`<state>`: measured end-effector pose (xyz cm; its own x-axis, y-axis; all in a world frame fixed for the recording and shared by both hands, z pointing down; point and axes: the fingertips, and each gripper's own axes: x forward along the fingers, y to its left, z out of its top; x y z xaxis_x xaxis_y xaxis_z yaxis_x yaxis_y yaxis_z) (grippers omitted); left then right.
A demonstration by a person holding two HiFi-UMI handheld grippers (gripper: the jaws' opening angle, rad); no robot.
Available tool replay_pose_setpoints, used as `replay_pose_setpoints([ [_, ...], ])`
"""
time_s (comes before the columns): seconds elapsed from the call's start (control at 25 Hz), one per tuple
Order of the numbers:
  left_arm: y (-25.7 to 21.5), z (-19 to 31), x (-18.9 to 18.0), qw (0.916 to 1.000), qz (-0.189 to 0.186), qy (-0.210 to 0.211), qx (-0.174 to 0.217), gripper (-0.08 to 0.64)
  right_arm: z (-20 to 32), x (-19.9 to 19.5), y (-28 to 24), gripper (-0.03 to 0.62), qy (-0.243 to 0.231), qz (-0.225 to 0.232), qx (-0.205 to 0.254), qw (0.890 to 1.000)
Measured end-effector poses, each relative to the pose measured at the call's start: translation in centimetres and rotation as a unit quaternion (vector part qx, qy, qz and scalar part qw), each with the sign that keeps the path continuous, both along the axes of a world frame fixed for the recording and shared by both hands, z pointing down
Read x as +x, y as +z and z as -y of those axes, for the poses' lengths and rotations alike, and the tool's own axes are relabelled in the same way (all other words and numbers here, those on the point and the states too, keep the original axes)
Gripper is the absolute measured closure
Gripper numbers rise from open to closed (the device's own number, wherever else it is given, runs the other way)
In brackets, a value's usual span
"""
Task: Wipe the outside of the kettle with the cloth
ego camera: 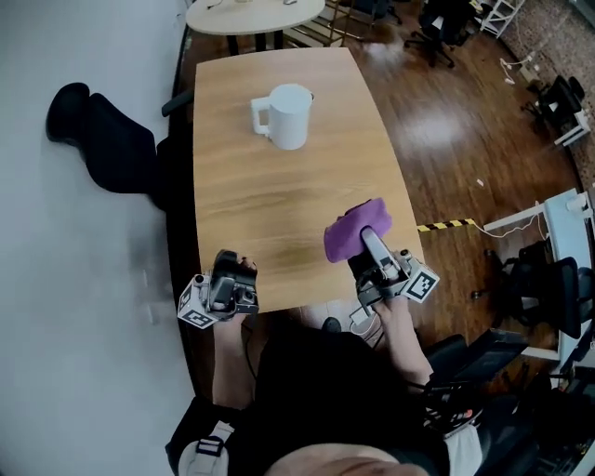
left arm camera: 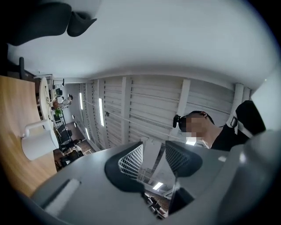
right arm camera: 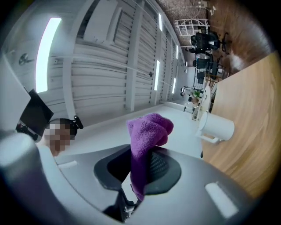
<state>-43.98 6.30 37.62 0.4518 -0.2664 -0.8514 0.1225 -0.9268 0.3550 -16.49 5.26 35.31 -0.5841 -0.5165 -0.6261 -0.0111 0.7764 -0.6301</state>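
A white kettle [ego camera: 288, 116] with its handle to the left stands on the far part of the wooden table [ego camera: 279, 209]. It also shows in the left gripper view [left arm camera: 38, 143] and the right gripper view [right arm camera: 215, 126]. My right gripper [ego camera: 370, 237] is lifted over the table's near right corner and is shut on a purple cloth [ego camera: 356, 230], which bunches up between its jaws [right arm camera: 147, 136]. My left gripper [ego camera: 226, 267] is held at the near table edge, tilted upward. Its jaws [left arm camera: 153, 154] stand apart with nothing between them. Both grippers are well short of the kettle.
A black chair [ego camera: 102, 139] sits against the table's left side by the white wall. A round pale table [ego camera: 251, 14] stands beyond the far end. Yellow-black tape [ego camera: 446, 224] marks the wooden floor at right, with office chairs [ego camera: 548, 288] further right.
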Motion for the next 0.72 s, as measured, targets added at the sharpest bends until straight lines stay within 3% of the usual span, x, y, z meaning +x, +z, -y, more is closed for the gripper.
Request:
replay_pose_setpoints([
  [0.2, -2.6, -7.4, 7.3, 0.9992, 0.031, -0.024, -0.004, 0.215, -8.8, 7.7, -3.7, 0.538, 0.001, 0.004, 0.056, 0.998],
  [0.32, -4.3, -9.9, 10.1, 0.9987, 0.043, -0.025, 0.011, 0.215, -10.8, 8.8, -6.3, 0.539, 0.004, -0.006, 0.093, 0.996],
  [0.72, -8.1, -16.3, 21.6, 0.9854, 0.15, -0.075, 0.028, 0.215, -14.2, 17.9, -5.5, 0.54, -0.002, 0.017, 0.098, 0.995],
])
